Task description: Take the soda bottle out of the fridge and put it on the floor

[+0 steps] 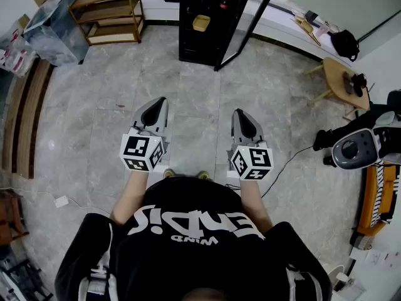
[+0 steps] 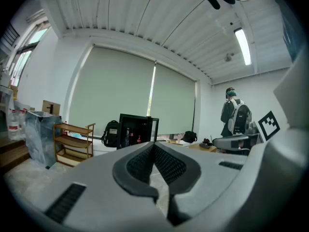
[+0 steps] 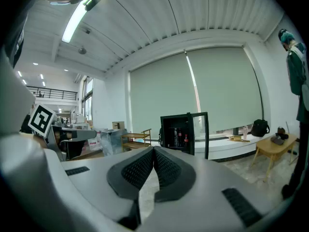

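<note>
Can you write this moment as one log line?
left gripper: shut, empty | right gripper: shut, empty | fridge: door open, ahead, not reached | bottles: in fridge

A: Wooden shelf (image 1: 106, 10) far left by the wall, plastic-wrapped box (image 1: 53, 29) just beside it.
B: On the right, a small table (image 1: 335, 74), with a black bag (image 1: 344, 43) near it. Blinds (image 3: 212, 91) are down behind.

far centre: black glass-door fridge (image 1: 199, 39) on grey tiled floor (image 1: 94, 124), door (image 1: 247, 24) swung open at its right | inside: dark soda bottles (image 3: 186, 140) | left: wooden shelf rack (image 1: 109, 14) | right: round wooden table (image 1: 341, 80) | near: left gripper (image 1: 159, 101) and right gripper (image 1: 240, 113) side by side, well apart from fridge
</note>
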Demonstrator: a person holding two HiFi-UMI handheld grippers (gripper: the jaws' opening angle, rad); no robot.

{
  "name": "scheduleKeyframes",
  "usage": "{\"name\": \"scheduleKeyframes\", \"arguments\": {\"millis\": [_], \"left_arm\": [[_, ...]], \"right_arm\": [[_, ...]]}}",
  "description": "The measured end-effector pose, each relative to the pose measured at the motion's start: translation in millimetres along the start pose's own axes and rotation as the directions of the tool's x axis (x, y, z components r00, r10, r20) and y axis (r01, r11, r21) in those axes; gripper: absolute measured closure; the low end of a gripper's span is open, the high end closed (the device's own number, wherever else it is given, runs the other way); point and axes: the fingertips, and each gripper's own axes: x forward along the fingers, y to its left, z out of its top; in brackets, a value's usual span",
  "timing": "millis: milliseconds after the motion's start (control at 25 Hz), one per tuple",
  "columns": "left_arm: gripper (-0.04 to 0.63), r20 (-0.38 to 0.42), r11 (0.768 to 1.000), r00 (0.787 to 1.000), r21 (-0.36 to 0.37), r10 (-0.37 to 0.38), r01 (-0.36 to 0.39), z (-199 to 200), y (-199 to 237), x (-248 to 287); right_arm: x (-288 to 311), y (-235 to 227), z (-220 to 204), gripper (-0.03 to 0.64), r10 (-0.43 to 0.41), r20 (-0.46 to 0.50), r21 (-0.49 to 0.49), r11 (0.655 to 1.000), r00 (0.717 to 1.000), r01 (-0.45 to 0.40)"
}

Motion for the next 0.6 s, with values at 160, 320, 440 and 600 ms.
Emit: {"name": "scheduleKeyframes", "arguments": {"millis": [160,320,440,600], "left_arm": [[0.589,-0.003,1.000,1.000,-0.002,-0.006,0.006,-0.7,2.9,-4.0],[0.589,-0.014,1.000,1.000,0.004,-0.023,0.023,-3.5,8.8,-7.6],[0.589,-0.016,0.999,0.999,0.008,-0.042,0.042,-2.7,17.7,-10.6],[0.589,-0.019,0.996,0.997,0.040,-0.080,0.081,-5.5,27.8,-12.1]], "right_arm": [[0.0,7.9,-1.5,0.595,0.004,-0.002,0.002,1.000,1.000,-0.004],[-1.9,18.1,-5.1,0.595,0.000,0.000,0.023,1.000,1.000,0.000],[-0.8,25.7,-8.7,0.595,-0.016,-0.010,0.021,1.000,1.000,0.017],[-2.8,33.7,-18.2,0.595,-0.053,-0.012,0.015,0.998,0.999,0.053]]}}
